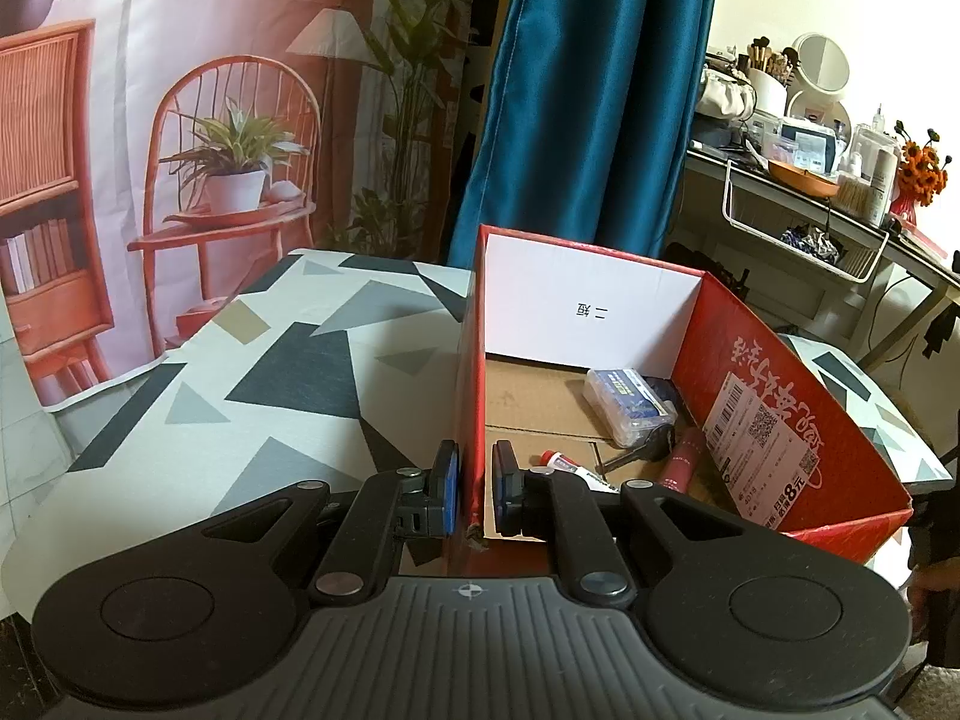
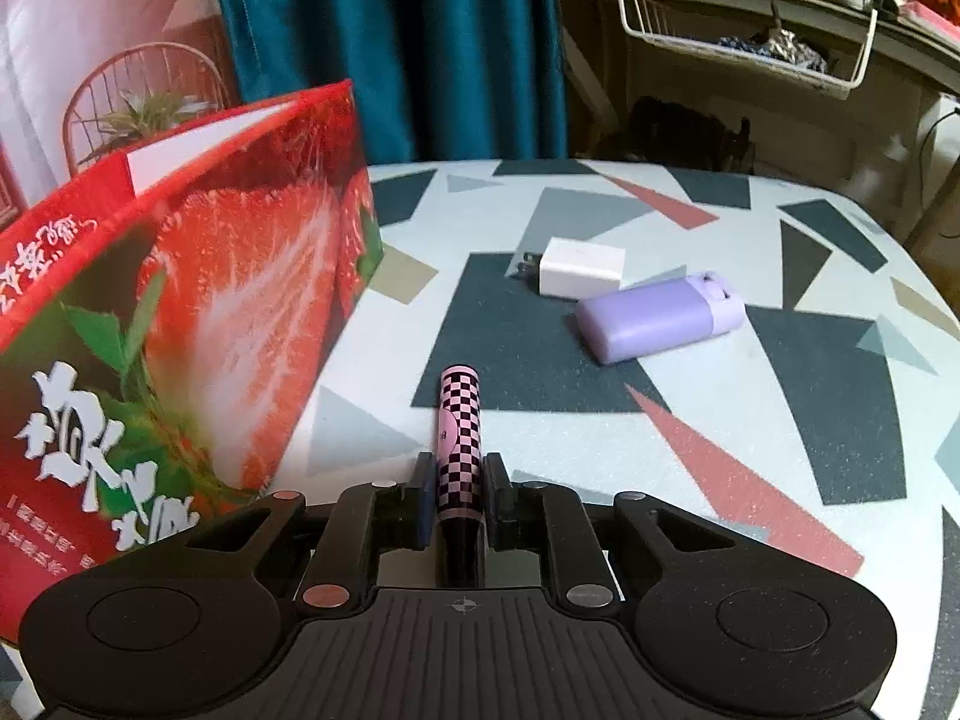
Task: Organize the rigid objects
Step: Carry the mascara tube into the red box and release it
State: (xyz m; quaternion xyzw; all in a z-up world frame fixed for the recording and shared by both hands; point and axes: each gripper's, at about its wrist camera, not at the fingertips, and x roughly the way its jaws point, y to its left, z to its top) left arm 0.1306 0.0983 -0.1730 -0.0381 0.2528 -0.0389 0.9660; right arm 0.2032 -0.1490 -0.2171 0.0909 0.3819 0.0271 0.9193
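Observation:
A red strawberry-print cardboard box (image 1: 780,372) stands open on the patterned table; it also shows in the right wrist view (image 2: 198,312). My left gripper (image 1: 476,483) is shut on the box's left wall. Inside lie a clear case of blue items (image 1: 627,405), a white tube with a red cap (image 1: 570,468), a red tube (image 1: 681,459) and a dark object (image 1: 651,444). My right gripper (image 2: 459,495) is shut on a pink-and-black checkered tube (image 2: 459,420), just above the table, right of the box. A white charger plug (image 2: 579,267) and a purple case (image 2: 657,315) lie farther ahead.
The table (image 2: 750,420) has a geometric-print cloth, and its far edge curves near a teal curtain (image 2: 390,48). A cluttered shelf with a white wire basket (image 1: 804,228) stands to the right beyond the table. A printed backdrop (image 1: 180,120) hangs at the left.

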